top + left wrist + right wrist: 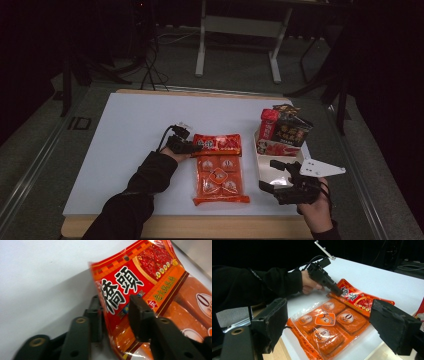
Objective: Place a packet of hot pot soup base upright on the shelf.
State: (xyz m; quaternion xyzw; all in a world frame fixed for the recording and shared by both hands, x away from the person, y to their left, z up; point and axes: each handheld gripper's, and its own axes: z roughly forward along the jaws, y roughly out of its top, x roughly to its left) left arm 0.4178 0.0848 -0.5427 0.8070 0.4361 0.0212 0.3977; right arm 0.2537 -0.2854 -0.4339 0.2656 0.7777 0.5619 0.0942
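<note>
The left hand-held gripper (116, 315) has its jaws on either side of the red sauce packet's (140, 282) lifted corner — closing in, pads about touching — likely to lift it off the orange pouch (220, 177) beneath. The right hand-held gripper (276, 175) hangs open by the white tray (263, 167), ready. White desk (130, 135), dark room.

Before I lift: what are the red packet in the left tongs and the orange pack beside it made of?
Red packet: thin glossy printed plastic film, going by its sheen and curling edge. Orange pack: clear glossy film over orange blocks, which show through; its edges are crinkled.
</note>
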